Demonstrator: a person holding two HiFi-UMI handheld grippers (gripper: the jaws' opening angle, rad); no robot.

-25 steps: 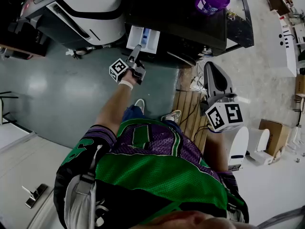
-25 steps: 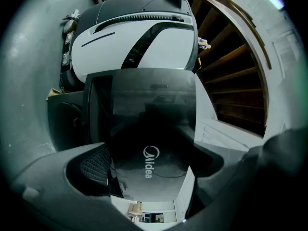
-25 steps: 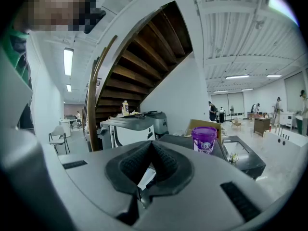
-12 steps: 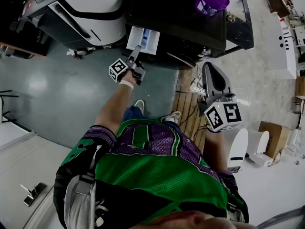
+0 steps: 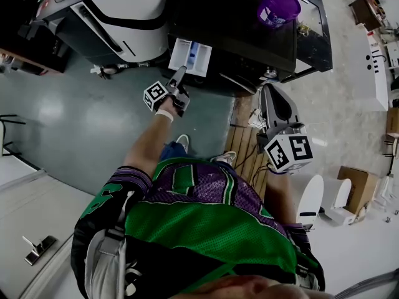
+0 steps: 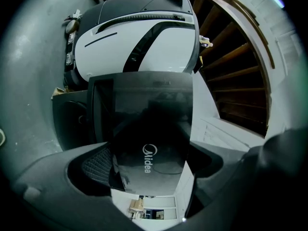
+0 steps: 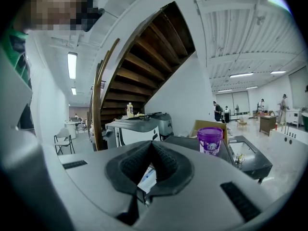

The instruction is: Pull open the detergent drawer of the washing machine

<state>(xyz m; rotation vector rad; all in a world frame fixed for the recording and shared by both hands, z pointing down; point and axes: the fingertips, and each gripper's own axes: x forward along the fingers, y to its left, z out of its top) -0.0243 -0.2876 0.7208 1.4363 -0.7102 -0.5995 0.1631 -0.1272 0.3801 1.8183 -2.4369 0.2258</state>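
At the washing machine, left claw still grips the open detergent drawer.

Left gripper view: the detergent drawer, clamped in the left gripper, runs off frame at 6 o'clock (compartments too small to make out). Right gripper view: print on the purple tub, 4 o'clock, illegible.

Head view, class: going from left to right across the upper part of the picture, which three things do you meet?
First the white-and-black machine, then the detergent drawer, then the purple tub.
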